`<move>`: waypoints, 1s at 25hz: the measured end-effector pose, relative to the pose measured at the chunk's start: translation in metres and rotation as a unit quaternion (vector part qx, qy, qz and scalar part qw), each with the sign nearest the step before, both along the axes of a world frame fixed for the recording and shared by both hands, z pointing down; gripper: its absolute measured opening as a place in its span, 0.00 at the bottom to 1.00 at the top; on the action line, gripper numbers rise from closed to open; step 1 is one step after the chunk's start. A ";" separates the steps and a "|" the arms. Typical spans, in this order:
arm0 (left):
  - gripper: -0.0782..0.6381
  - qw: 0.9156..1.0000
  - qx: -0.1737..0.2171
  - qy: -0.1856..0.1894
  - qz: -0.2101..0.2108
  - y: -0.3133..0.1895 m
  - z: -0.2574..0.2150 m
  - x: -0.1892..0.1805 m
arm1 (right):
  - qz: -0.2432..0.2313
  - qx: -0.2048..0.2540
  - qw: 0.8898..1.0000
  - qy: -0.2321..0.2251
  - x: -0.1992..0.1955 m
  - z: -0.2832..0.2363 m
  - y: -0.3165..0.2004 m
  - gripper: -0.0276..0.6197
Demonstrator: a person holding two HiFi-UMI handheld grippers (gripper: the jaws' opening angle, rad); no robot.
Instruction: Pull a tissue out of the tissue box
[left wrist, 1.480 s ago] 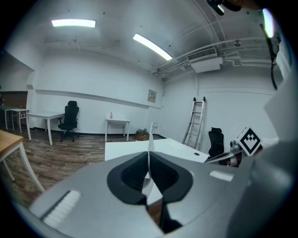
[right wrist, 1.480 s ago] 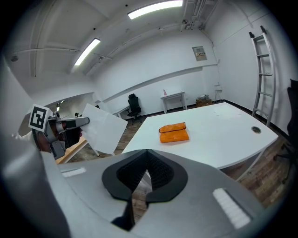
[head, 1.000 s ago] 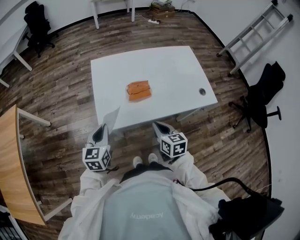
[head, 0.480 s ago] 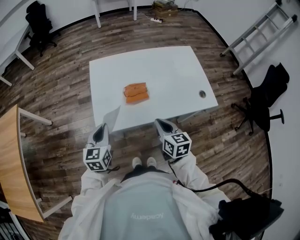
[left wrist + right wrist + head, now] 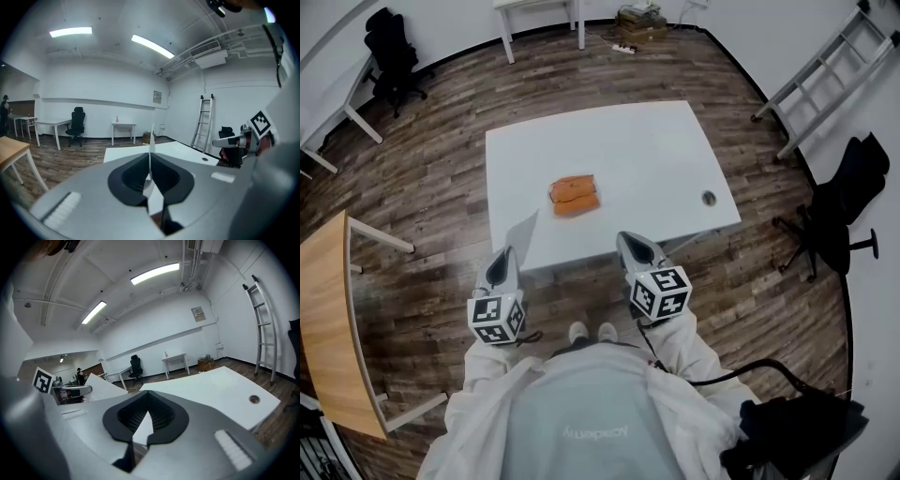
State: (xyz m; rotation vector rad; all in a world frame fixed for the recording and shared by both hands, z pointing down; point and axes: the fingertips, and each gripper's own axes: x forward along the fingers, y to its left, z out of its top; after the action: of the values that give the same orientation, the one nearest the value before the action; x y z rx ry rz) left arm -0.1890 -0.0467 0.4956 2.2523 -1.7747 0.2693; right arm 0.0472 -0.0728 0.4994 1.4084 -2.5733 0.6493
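Note:
An orange tissue box (image 5: pixel 575 195) lies near the middle of the white table (image 5: pixel 647 150). My left gripper (image 5: pixel 508 251) hovers off the table's near edge, shut on a white tissue (image 5: pixel 523 232) that sticks up from its tips, well clear of the box. In the left gripper view the tissue (image 5: pixel 151 136) shows edge-on, pinched between the closed jaws of that gripper (image 5: pixel 151 153). My right gripper (image 5: pixel 624 238) hangs by the near edge to the right, shut with nothing in it. The right gripper view shows its tips (image 5: pixel 146 392) meeting, and the tissue (image 5: pixel 101 386) at the left.
A cable hole (image 5: pixel 708 198) sits in the table's right corner. A ladder (image 5: pixel 825 75) leans on the right wall above a black office chair (image 5: pixel 839 202). A wooden table (image 5: pixel 328 319) stands at the left. The person's shoes (image 5: pixel 591 331) are below the near edge.
The right gripper has risen a little and drifted right in the head view. The left gripper, still holding the tissue, has barely shifted. The view itself has tilted slightly.

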 end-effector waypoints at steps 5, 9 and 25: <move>0.11 1.000 0.013 -0.006 -0.006 -0.002 -0.013 0.002 | 0.017 0.022 1.000 -0.002 0.010 -0.014 -0.005 0.04; 0.11 1.000 0.018 -0.010 -0.009 0.000 -0.018 0.002 | 0.022 0.029 0.999 -0.001 0.015 -0.015 -0.004 0.04; 0.11 1.000 0.024 -0.016 -0.004 -0.010 -0.020 0.012 | 0.027 0.024 0.999 -0.006 0.027 -0.012 -0.009 0.04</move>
State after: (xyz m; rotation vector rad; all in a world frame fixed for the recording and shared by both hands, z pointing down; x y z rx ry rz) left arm -0.1767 -0.0566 0.4752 2.2850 -1.8247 0.2664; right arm 0.0743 -0.0822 0.4878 1.4973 -2.5849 0.6097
